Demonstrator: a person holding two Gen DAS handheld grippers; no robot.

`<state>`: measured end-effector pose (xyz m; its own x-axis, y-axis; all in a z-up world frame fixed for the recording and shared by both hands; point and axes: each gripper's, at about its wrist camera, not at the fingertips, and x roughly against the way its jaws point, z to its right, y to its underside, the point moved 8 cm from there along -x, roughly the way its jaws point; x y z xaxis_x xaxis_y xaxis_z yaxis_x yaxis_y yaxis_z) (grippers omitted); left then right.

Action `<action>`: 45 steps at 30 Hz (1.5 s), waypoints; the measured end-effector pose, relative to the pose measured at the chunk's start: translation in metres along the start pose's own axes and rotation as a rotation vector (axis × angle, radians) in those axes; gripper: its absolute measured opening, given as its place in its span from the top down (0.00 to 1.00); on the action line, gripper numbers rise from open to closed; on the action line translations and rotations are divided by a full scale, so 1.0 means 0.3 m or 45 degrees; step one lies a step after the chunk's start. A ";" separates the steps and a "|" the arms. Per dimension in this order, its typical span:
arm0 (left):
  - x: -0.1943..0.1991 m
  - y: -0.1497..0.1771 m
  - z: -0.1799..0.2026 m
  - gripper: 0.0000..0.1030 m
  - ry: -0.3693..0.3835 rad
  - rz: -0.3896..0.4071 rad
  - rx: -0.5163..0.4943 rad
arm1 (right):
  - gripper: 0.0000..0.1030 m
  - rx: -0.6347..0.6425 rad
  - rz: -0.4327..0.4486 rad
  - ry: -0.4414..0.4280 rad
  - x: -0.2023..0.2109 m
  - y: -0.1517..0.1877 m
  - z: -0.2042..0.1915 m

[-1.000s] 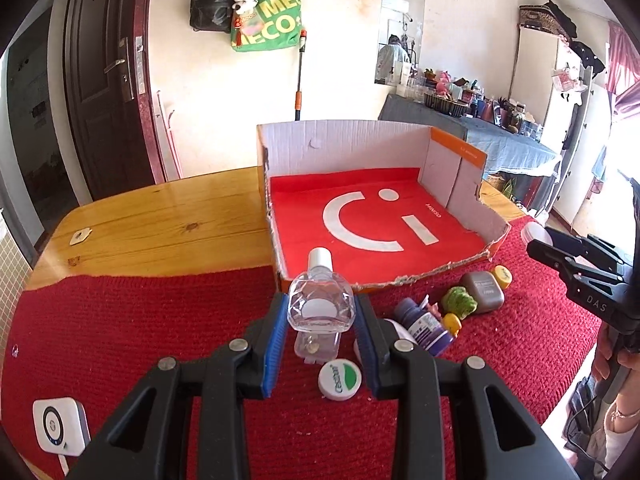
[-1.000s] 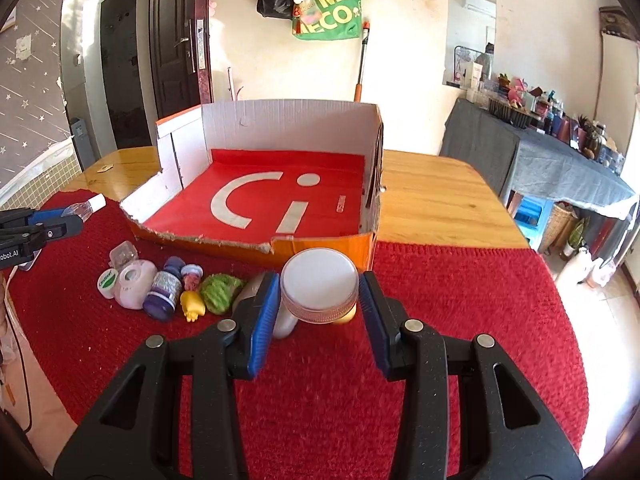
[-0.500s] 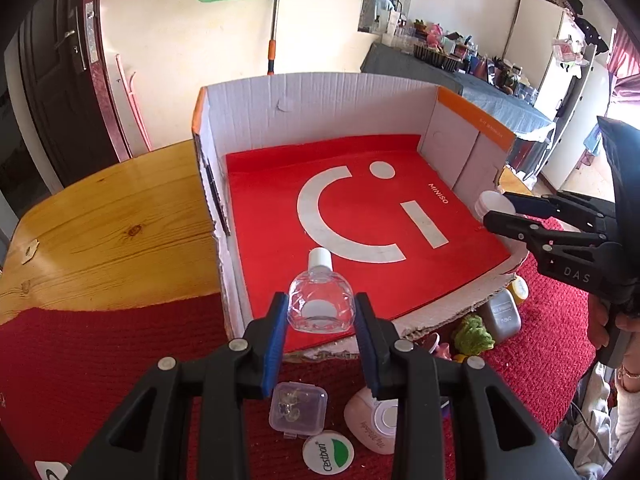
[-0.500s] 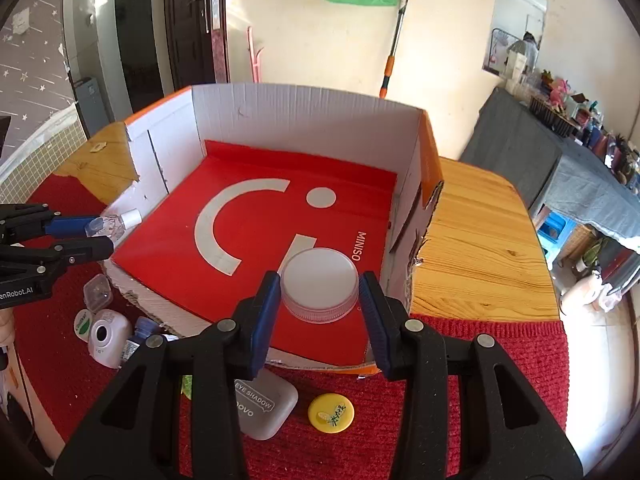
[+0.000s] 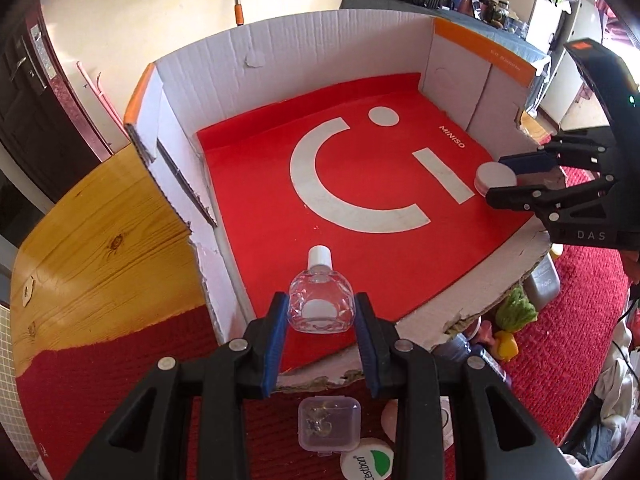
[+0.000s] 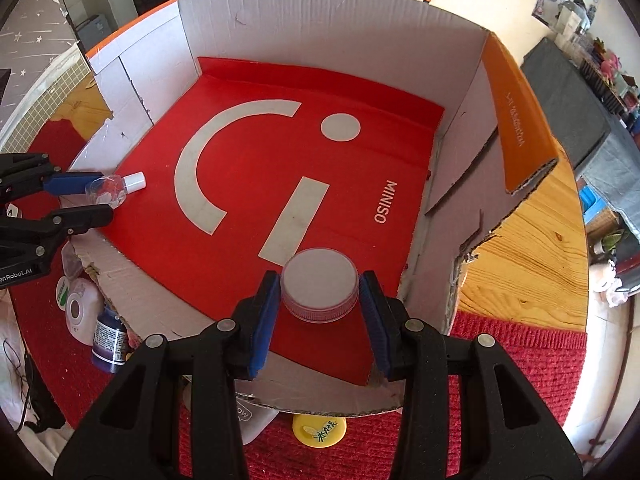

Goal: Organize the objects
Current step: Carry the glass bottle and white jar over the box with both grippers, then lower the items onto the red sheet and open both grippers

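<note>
the left gripper [image 5: 321, 317] pinches a small clear bottle [image 5: 320, 303] by its sides, low centre of its frame, cap pointing into the cardboard box [image 5: 304, 60] over the near-left part of the red floor. the right gripper [image 6: 319, 295] squeezes a round white jar [image 6: 319, 285], bottom centre of its view, above the box's near-right corner. whether either item touches the floor i cannot tell. loose items, among them a yellow cap [image 6: 319, 427] and a purple bottle [image 6: 107, 338], lie on the red cloth [image 6: 516, 364] outside the torn front edge. risk: letting go from height could send the jar rolling or the bottle out over that low ragged lip.
</note>
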<state>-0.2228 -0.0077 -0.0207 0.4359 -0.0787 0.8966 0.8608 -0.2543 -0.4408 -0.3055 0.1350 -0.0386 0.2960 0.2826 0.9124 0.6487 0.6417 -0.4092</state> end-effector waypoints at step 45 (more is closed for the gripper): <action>-0.069 0.001 0.050 0.54 0.117 -0.225 -0.062 | 0.46 0.106 -0.169 0.018 0.060 0.112 0.031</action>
<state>-0.2276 0.0084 -0.0400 0.2511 -0.1160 0.9610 0.9071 -0.3184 -0.2754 -0.2849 0.1684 -0.0359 0.2221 0.1817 0.9579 0.6222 0.7300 -0.2828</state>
